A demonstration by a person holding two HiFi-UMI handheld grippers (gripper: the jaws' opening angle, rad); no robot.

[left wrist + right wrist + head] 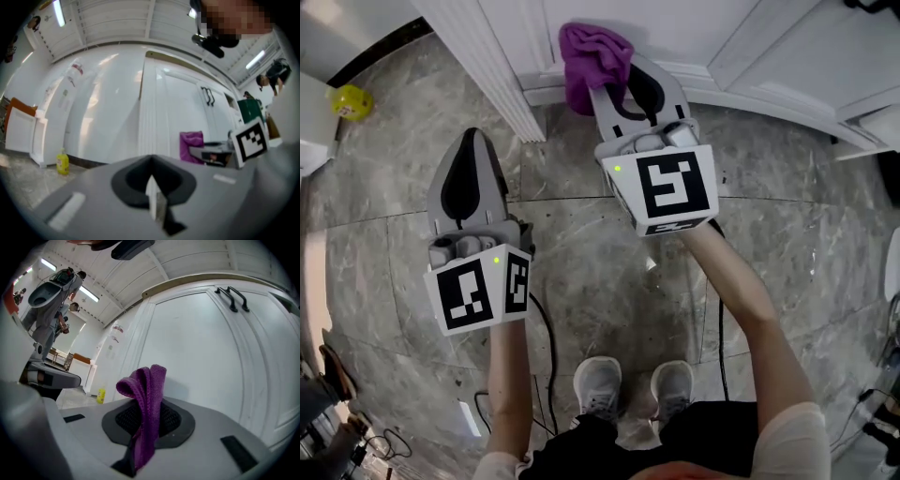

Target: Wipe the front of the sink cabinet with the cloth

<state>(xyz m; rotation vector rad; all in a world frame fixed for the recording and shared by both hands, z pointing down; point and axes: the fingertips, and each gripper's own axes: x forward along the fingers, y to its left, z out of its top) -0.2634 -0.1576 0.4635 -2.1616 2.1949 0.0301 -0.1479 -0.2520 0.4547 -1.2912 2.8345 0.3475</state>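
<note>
Nearest me are the person's two grey shoes (598, 386) on the grey stone floor (581, 234), with dark cables (546, 337) trailing beside them. Ahead of the shoes, my left gripper (471, 141) hangs over the floor with its jaws pressed together and nothing between them. It is pointed at the white fluted post (492, 66) at the cabinet's corner.

My right gripper (614, 82) is further forward, and its jaws are clamped on the purple cloth (592, 52). The cloth bunches up past the tips. It sits right in front of the lower part of the white cabinet door (201, 343), but I cannot tell whether it touches the door. Two dark handles (232, 298) sit high on the doors. Off to the left, a yellow bottle (352, 101) stands on the floor against the wall.
</note>
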